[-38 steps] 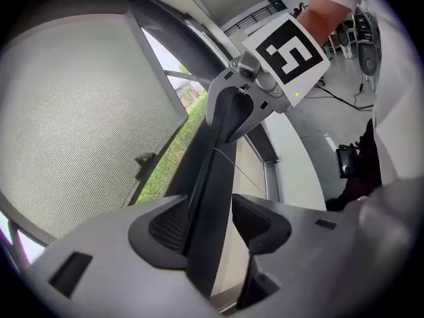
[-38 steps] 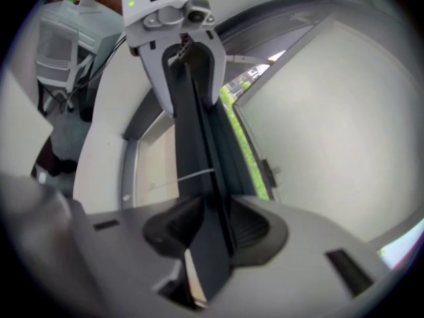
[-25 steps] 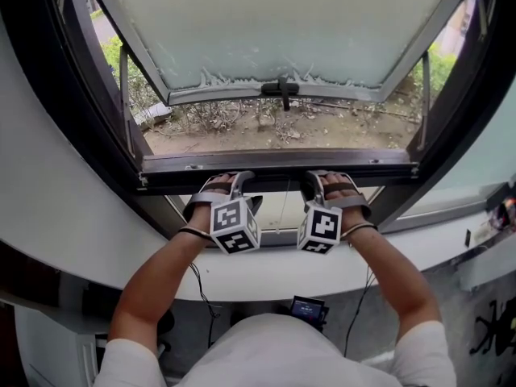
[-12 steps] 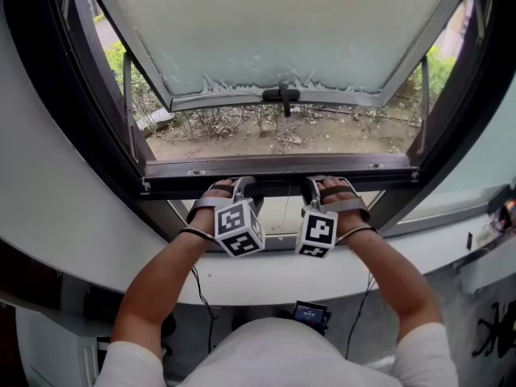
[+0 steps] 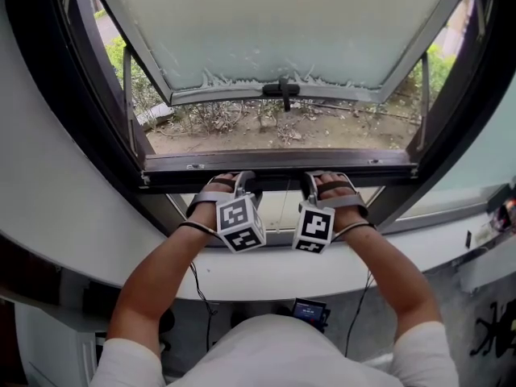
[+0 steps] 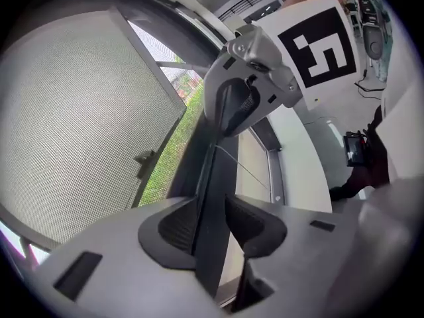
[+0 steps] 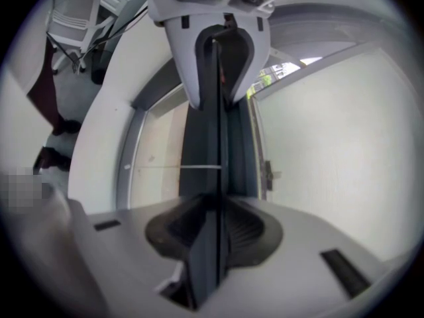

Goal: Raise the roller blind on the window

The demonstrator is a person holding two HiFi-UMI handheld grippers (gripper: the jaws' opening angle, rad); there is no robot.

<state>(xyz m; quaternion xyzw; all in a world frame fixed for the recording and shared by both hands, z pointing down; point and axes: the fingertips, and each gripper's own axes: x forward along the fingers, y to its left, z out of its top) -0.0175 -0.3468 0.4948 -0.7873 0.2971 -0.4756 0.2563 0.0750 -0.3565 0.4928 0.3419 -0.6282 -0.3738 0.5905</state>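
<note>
Head view: left gripper (image 5: 246,186) and right gripper (image 5: 311,186) sit side by side on the roller blind's dark bar (image 5: 363,174), mid-span along the window frame's (image 5: 97,143) bottom edge. Left gripper view: jaws clamped on that bar. Right gripper view: jaws closing, pads squeezing the bar.

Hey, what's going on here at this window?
A person stands at an open window with a gripper in each hand on the roller blind's dark bottom bar, down at the base of the frame. The left gripper is clamped on the bar. The right gripper has the bar between its jaws, which are closing onto it. The bar sits low, so the lift has not begun.
</note>
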